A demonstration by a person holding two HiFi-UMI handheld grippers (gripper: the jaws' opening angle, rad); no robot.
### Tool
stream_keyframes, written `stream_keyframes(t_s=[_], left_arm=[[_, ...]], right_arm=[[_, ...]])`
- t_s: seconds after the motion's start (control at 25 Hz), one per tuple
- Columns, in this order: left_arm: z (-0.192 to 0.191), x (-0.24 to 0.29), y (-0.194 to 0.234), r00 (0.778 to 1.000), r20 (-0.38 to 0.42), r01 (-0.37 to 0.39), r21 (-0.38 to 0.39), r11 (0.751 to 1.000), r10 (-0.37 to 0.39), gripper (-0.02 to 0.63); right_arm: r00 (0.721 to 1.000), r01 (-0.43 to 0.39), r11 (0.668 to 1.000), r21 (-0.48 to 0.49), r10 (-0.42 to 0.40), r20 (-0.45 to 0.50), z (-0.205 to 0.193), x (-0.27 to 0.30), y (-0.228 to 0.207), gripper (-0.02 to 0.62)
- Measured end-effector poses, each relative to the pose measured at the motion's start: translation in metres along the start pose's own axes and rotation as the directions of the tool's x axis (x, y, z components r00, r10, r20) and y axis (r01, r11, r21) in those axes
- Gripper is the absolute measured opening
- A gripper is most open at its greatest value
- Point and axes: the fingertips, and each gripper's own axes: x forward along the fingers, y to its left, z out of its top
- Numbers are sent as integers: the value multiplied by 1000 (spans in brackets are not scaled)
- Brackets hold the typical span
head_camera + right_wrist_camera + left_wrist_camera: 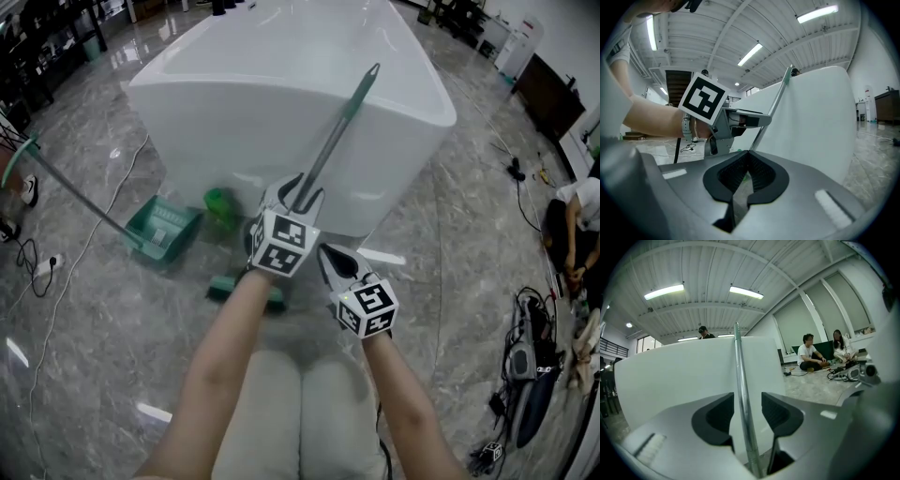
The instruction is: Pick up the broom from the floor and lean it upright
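Broom [342, 127]: likely light, stiff, slick metal handle, standing slanted against the white tub [234, 84]; your left gripper [301, 189] is spread loosely round mid-handle without pressing, your right gripper [324, 251] is closed, empty; regrip mid-handle if it slips.

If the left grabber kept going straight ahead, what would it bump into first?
Most likely the side of the white tub. The broom handle stands between the open jaws of the left gripper, so they would pass around it. How near the tub is, I can't tell.
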Motion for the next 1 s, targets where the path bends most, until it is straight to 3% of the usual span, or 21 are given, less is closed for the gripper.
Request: stream_keyframes(t_s=[0.08,0.4,0.68,1.0], left_arm=[[9,-6,0,1000,-4,-1,-13,1000,1,159],[80,-53,-5,1000,-16,5,-77,997,-6,-2],[188,-122,-19,996,9,87,-140,986,-87,-2],[311,-199,-9,995,32,96,-170,981,-92,-2]], right_arm=[[1000,-3,1000,8,3,4,15,-5,1,2],[1000,-11,998,56,12,-18,105,-36,14,2],[999,10,994,107,-15,46,229,-87,36,2],[992,39,998,43,-44,119,379,-141,77,2]])
